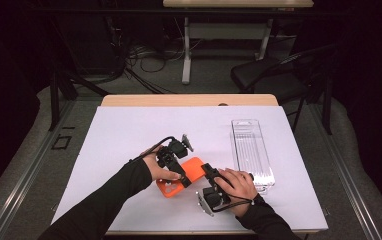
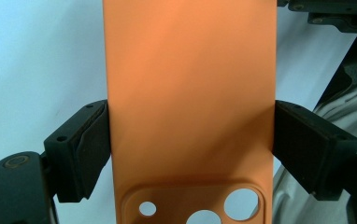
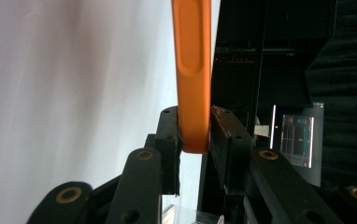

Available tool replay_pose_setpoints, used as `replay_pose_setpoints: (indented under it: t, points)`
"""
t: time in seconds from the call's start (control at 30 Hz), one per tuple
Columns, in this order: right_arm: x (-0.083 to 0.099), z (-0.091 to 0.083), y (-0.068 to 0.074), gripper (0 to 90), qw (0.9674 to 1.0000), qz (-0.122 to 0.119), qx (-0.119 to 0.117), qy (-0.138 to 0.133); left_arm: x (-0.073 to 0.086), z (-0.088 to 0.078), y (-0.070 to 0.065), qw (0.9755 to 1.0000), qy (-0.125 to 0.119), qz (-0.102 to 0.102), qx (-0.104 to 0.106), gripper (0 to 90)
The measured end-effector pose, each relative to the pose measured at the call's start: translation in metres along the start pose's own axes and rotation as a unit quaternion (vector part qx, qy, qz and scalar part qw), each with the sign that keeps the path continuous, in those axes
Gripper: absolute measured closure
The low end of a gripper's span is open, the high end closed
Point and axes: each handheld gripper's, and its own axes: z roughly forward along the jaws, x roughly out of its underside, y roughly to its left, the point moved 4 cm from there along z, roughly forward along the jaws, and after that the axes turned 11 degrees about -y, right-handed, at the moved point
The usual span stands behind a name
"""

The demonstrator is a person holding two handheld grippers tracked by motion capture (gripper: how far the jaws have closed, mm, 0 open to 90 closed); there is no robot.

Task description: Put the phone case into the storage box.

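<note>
jaws of the left gripper [image 2: 190,140] clamp the orange phone case [image 2: 190,93] across its width above the white tabletop [image 1: 129,135]; right gripper [image 3: 195,144] jaws pinch its thin end edge. light, bendy, probably rubbery: side edges grip best.

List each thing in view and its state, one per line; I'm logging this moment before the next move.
orange phone case: empty, lifted at one end, held by both grippers.
left gripper: shut across the case's width.
right gripper: shut on the case's thin edge.
clear plastic tray: lying flat on the table, apart from the case; contents cannot be made out.
</note>
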Motion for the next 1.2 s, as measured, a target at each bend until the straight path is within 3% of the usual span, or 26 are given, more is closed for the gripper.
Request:
replay_pose_setpoints:
  t: [0.5, 1.2]
  points:
    - [-0.0011, -0.0002, 0.0010, 76.8, 0.9999, -0.014, 0.004, -0.001, 0.0008, 0.0008, 0.0011, 1.0000, 0.003, -0.005, 0.007, 15.9]
    - [0.0005, -0.0008, 0.0006, 79.6, 0.9997, -0.010, 0.020, -0.002, 0.0008, -0.0007, 0.0032, 0.9997, -0.009, -0.014, 0.018, 16.0]
